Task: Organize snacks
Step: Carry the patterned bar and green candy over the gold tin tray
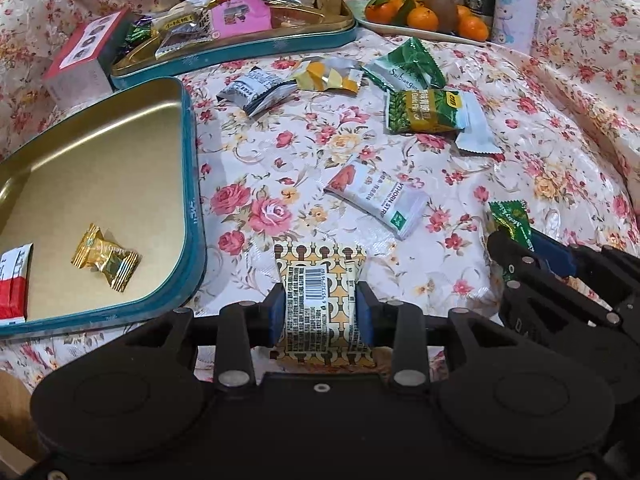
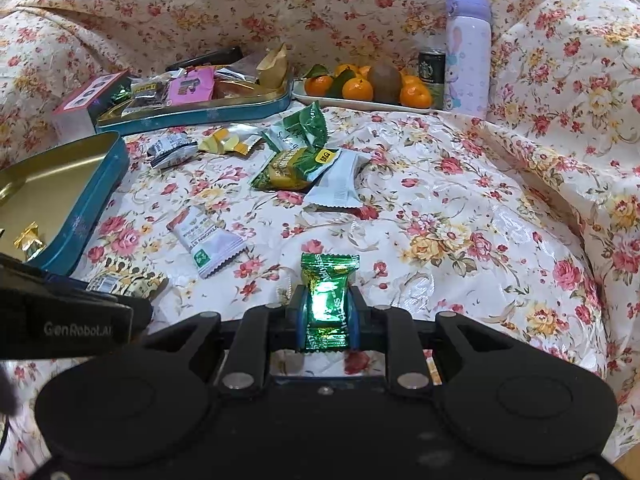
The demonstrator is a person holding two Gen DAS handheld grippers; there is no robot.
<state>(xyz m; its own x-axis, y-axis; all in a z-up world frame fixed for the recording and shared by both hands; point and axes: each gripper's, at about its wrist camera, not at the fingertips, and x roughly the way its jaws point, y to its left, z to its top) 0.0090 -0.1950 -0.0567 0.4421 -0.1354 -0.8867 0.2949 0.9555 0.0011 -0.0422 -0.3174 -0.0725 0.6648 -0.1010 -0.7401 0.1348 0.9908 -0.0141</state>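
Both grippers hold a snack each, ready to carry it to the open tin.

The left gripper [image 1: 321, 312] is closed on a yellow patterned packet [image 1: 320, 280]; the right gripper [image 2: 326, 320] is closed on a green candy [image 2: 329, 300]. Both hover low over the floral cloth [image 2: 460, 208]. The pick-up looks done; next, each snack likely needs moving left into the near tin [image 1: 192, 200], which holds one gold candy [image 1: 105, 257] and one red-and-white packet [image 1: 14, 284]. Six loose packets lie on the cloth. A second tin [image 1: 240, 50], further back, is heaped with snacks.
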